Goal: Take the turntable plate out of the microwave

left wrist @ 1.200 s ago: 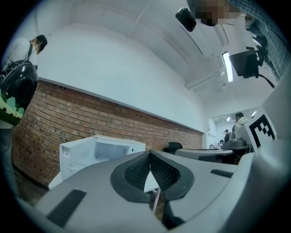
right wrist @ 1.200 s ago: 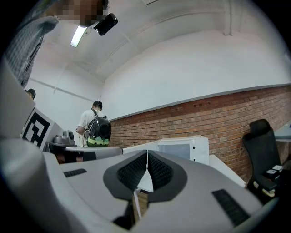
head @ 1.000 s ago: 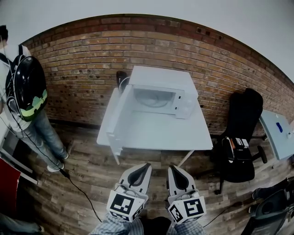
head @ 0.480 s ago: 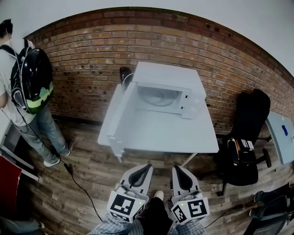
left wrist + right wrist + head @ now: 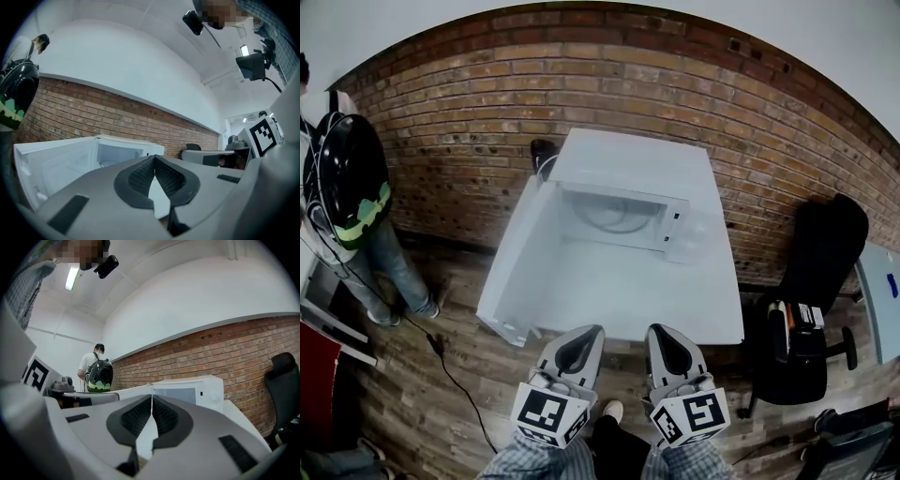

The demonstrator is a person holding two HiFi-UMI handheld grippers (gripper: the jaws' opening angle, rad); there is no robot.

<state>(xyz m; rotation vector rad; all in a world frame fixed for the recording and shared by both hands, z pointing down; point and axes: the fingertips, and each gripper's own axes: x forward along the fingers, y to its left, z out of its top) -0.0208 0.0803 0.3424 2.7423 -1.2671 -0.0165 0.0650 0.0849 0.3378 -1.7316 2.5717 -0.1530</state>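
Observation:
A white microwave stands on a white table against the brick wall, its door swung wide open to the left. The glass turntable plate lies inside the cavity. My left gripper and right gripper are side by side at the table's near edge, both shut and empty, well short of the microwave. The left gripper view has its shut jaws pointing level at the open microwave. In the right gripper view the shut jaws face the microwave's control side.
A person with a black backpack stands at the left by the wall. A black office chair stands right of the table, beside another table. A cable runs over the wooden floor.
Both grippers have come forward from over the floor to the table's near edge. The table and microwave now appear nearer and larger. The jaws stay shut.

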